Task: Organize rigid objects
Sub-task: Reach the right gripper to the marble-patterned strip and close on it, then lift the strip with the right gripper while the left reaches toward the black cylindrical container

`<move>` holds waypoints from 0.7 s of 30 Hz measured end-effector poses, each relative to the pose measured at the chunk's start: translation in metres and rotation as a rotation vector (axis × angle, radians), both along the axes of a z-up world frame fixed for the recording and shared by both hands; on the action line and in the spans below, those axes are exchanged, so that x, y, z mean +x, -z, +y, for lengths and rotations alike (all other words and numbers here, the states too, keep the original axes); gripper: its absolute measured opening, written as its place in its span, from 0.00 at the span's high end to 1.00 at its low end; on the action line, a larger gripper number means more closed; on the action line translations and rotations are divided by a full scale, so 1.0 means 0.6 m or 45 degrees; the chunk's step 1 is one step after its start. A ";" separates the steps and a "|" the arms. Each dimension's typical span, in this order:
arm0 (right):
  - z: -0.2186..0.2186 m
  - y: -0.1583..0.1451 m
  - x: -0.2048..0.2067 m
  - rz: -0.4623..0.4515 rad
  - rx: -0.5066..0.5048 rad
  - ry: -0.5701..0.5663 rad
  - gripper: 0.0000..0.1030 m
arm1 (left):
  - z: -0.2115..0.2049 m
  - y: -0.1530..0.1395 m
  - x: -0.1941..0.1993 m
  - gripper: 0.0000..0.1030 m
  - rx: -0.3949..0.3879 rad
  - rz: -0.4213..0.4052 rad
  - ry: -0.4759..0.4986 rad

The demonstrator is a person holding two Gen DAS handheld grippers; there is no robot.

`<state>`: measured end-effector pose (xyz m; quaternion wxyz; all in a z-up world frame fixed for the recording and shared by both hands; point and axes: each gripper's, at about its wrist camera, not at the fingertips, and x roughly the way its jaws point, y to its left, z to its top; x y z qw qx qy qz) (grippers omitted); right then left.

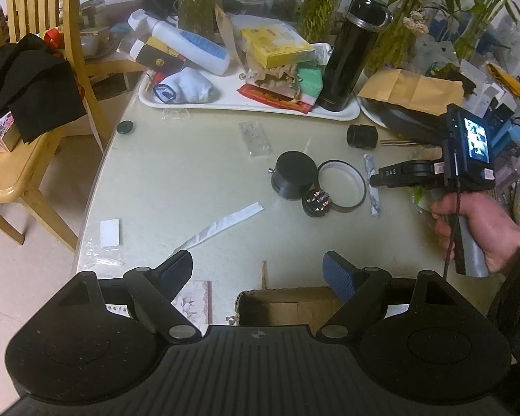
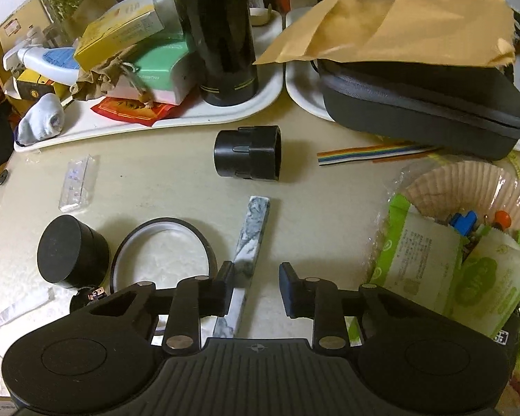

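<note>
Right now the right gripper [image 2: 256,286] hangs low over the bench [image 2: 329,208], its jaws partly apart around the near end of a marbled bar [image 2: 254,232]; the left pad looks to touch the bar, the right pad stands clear of it; the bar lies just beside a black ring [image 2: 163,223], with a black cap [image 2: 69,251] left of that; a black tube [image 2: 248,152] lies further back; the left gripper [image 1: 258,274] hovers with jaws wide apart and nothing between them.
</note>
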<state>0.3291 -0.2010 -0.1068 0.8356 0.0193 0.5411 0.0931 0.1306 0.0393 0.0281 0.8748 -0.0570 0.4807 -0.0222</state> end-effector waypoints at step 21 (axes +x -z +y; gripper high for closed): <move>0.026 0.001 -0.017 -0.003 -0.217 -0.076 0.84 | 0.000 0.002 -0.002 0.20 0.030 -0.004 0.008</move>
